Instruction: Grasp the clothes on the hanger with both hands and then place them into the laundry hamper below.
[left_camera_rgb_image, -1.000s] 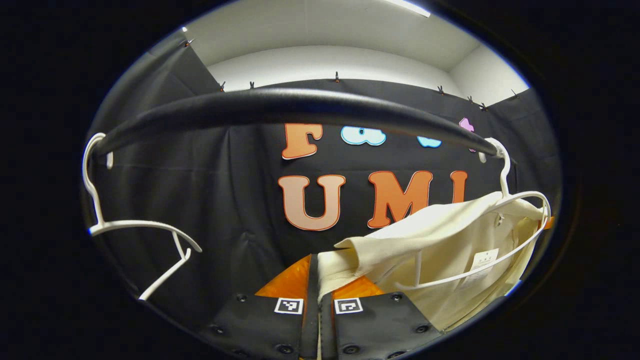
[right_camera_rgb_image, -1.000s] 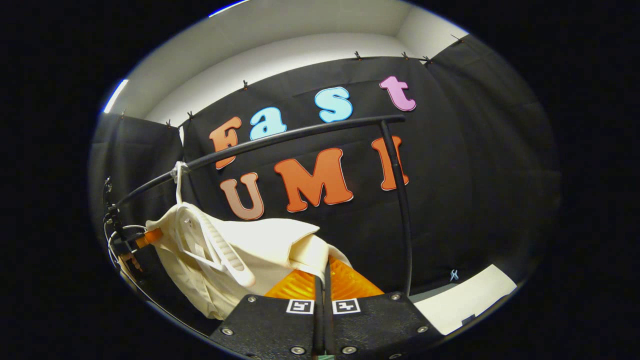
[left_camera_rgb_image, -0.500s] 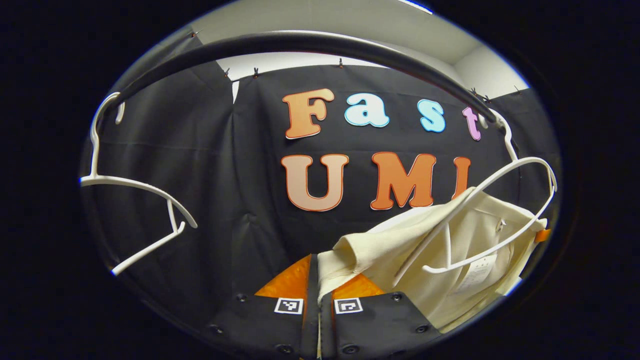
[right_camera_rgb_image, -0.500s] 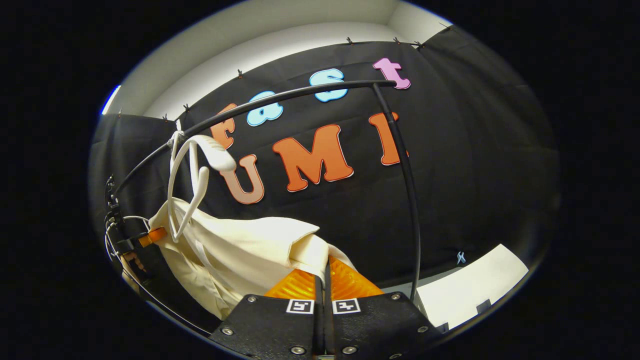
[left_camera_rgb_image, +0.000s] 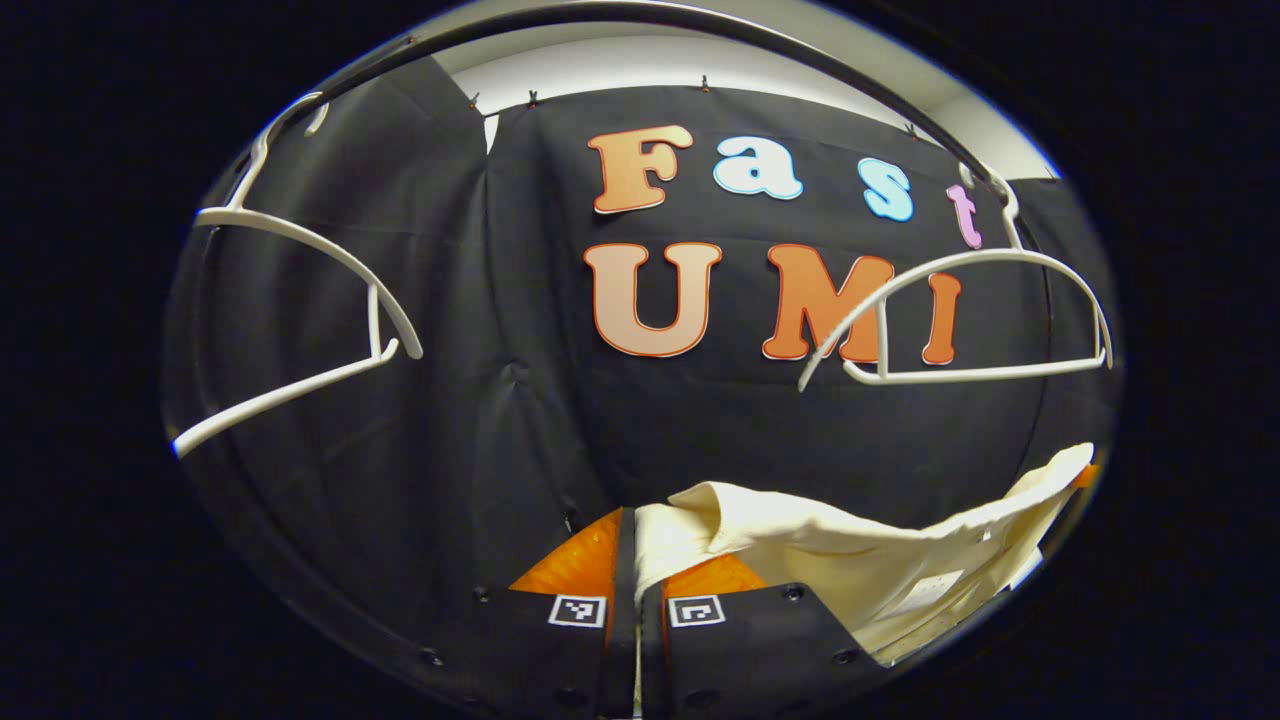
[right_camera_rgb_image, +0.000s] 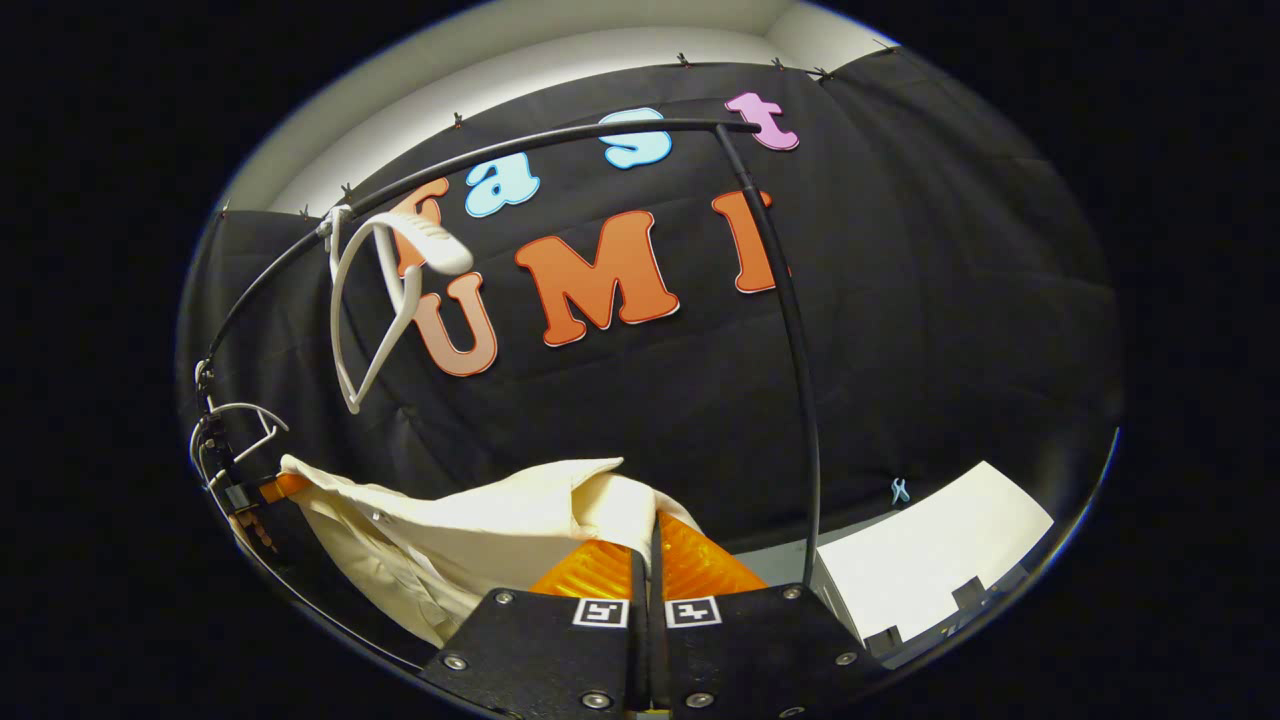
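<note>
The left gripper (left_camera_rgb_image: 632, 545) is pinching one end of the cream shirt (left_camera_rgb_image: 880, 545), its fingers closed on the cloth. The right gripper (right_camera_rgb_image: 648, 545) is clamping the other end of the shirt (right_camera_rgb_image: 470, 525) the same way. Gripped at both ends, the shirt is hanging as a slack span between the two grippers, which keeps it spread and not bunching. It is sitting below the white hanger (left_camera_rgb_image: 960, 310), clear of it and touching neither arm, so the hanger is dangling bare from the black rail (right_camera_rgb_image: 560, 150). A second hanger (left_camera_rgb_image: 300, 320) is hanging bare at the left of the left gripper view. The rail's post (right_camera_rgb_image: 795, 360) is standing just right of the right gripper. A white box edge (right_camera_rgb_image: 930, 565) is showing low at the right; whether it is the hamper cannot be told. Judging by this, the lowering into the hamper is the step not yet done.
</note>
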